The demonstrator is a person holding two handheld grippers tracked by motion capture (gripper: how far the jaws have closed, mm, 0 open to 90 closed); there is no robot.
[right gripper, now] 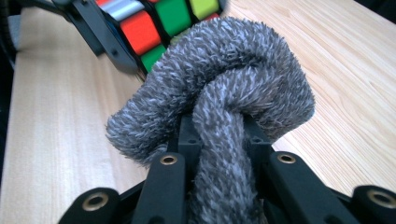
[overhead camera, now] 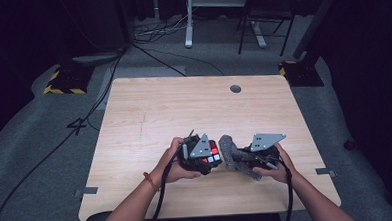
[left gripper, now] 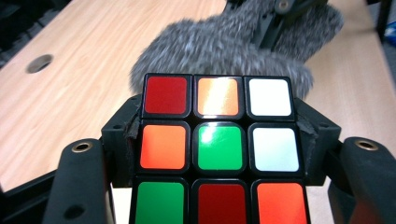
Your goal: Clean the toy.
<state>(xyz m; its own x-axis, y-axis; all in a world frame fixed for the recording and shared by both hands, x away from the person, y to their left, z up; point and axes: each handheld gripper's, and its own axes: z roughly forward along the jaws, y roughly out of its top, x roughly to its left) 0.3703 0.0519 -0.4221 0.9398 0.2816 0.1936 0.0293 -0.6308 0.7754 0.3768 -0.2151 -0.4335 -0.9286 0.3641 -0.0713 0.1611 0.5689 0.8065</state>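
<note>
Right gripper (right gripper: 219,154) jaws pinch a grey fuzzy cloth (right gripper: 215,88), bunched over them. Left gripper (left gripper: 217,140) jaws clamp a puzzle cube (left gripper: 219,149) by its sides. Cloth looks to be touching the cube, near table (overhead camera: 184,106) edge, right of centre.

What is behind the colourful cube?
Behind the cube, held in the left gripper, is a fuzzy grey cloth clamped in the right gripper. The cube covers the cloth's lower part and the table beneath.
</note>
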